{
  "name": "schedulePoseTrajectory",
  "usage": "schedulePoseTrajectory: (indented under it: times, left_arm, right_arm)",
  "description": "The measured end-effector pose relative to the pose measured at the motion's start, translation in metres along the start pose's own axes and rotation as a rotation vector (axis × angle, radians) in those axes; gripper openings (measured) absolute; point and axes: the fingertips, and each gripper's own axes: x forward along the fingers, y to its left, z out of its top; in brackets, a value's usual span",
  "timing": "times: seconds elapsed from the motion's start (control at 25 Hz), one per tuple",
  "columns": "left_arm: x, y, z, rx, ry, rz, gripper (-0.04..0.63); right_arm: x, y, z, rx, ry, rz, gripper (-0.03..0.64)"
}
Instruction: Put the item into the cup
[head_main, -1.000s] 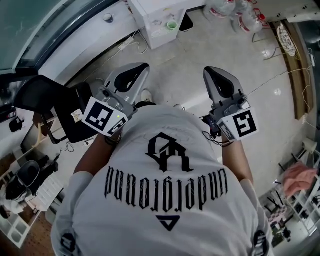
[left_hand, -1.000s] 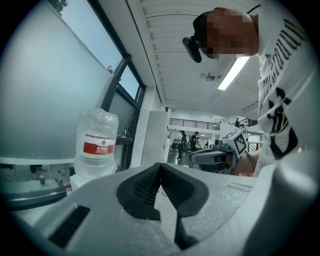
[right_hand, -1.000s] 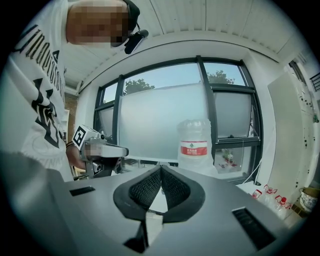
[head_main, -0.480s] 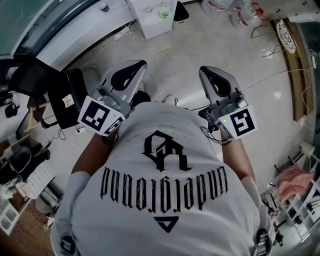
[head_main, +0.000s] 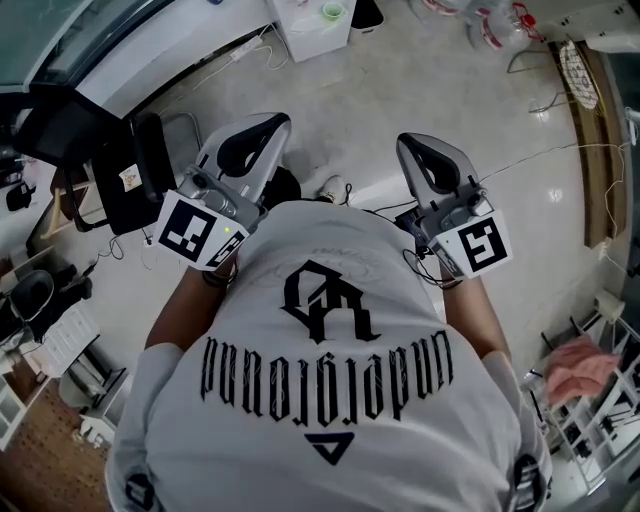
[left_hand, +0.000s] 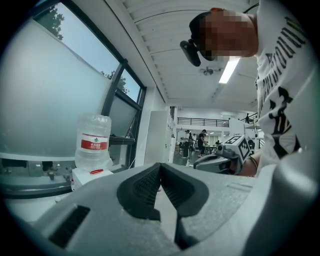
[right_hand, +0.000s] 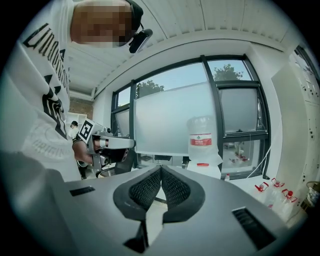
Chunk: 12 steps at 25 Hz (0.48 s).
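In the head view you are standing on a pale floor, holding the left gripper and the right gripper out in front of your chest, apart from each other and both pointing to the far side. At the far edge a white cabinet is carrying what looks like a small green cup, well apart from both grippers. No item is showing anywhere.

In the left gripper view its fingers are pressing pad to pad with nothing between them. They are pointing level across the room, with a water bottle at the left by the window.

In the right gripper view its fingers are likewise meeting at the tips and carrying nothing, with the same bottle standing far ahead.

Judging from this, you are only approaching: finding the item, picking it up and dropping it into the cup are all waiting to be done
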Motion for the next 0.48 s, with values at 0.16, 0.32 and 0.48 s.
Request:
schedulePoseTrajectory:
  times: [0.16,0.32,0.48]
  left_arm:
    - [-0.0032,-0.0036,-0.0004,-0.003,-0.012,0.013,0.015]
    - [-0.0006,-0.0064,-0.0004,-0.001,-0.015,-0.001,0.015]
    - [0.0046,-0.0083,-0.0017,0.001,-0.013,-0.014,0.015]
  right_arm:
    - [0.0007,0.002,-0.006,-0.002,0.01,0.01,0.014]
    - [0.0029,0.0022,-0.0075,-0.004,0.011,0.004,0.014]
    - [0.0044,-0.0019,-0.0082,-0.007,0.012,0.004,0.015]
